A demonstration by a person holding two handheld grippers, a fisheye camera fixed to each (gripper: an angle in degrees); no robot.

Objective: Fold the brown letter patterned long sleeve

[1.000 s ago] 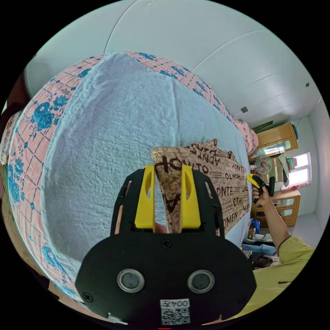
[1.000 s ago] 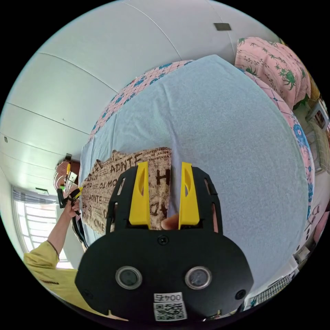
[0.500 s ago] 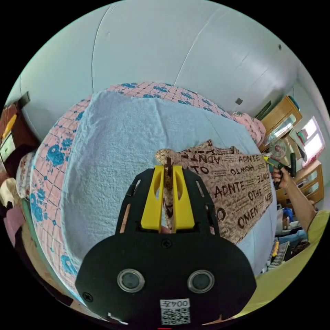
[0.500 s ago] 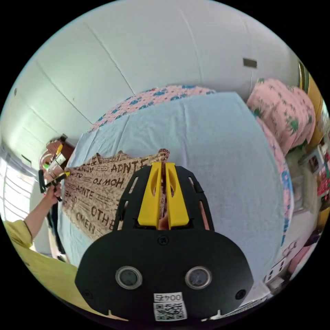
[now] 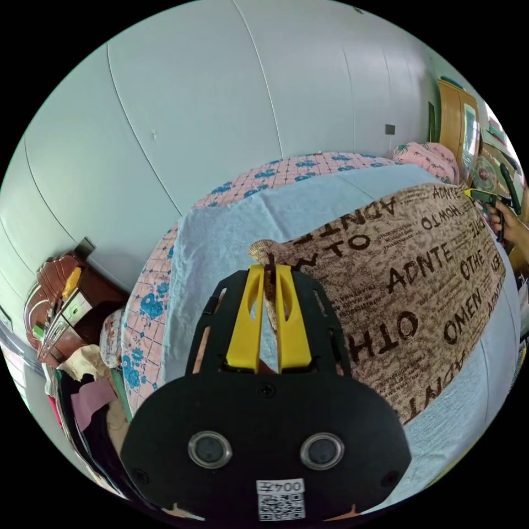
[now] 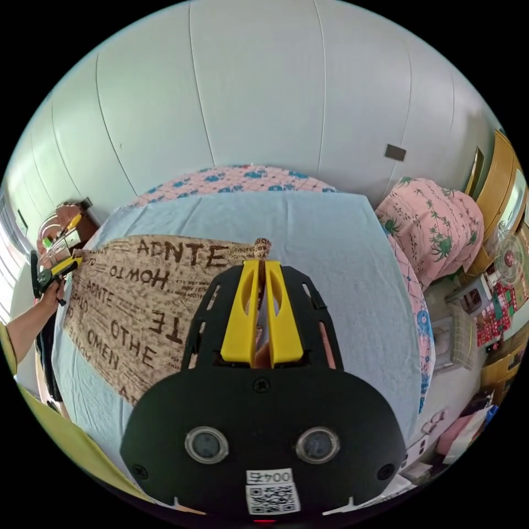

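Both tools pinch the brown lettered garment and hold it stretched above the bed.

The sleeves and the lower part of the brown long sleeve [image 5: 408,297] are hidden, tucked under or cut off behind the tool bodies, so how it is folded is hard to tell. It hangs as a taut tan panel with dark letters, over the pale blue sheet [image 6: 341,259] of the bed. The left tool [image 5: 270,278] has its yellow jaws pressed together on one corner; the right tool [image 6: 262,270] clamps the other corner. In the left gripper view the right tool [image 5: 487,197] sits far right in a hand [image 5: 509,223]. Half a second ago the cloth lay lower, nearer the sheet; now it is raised and spread wider.
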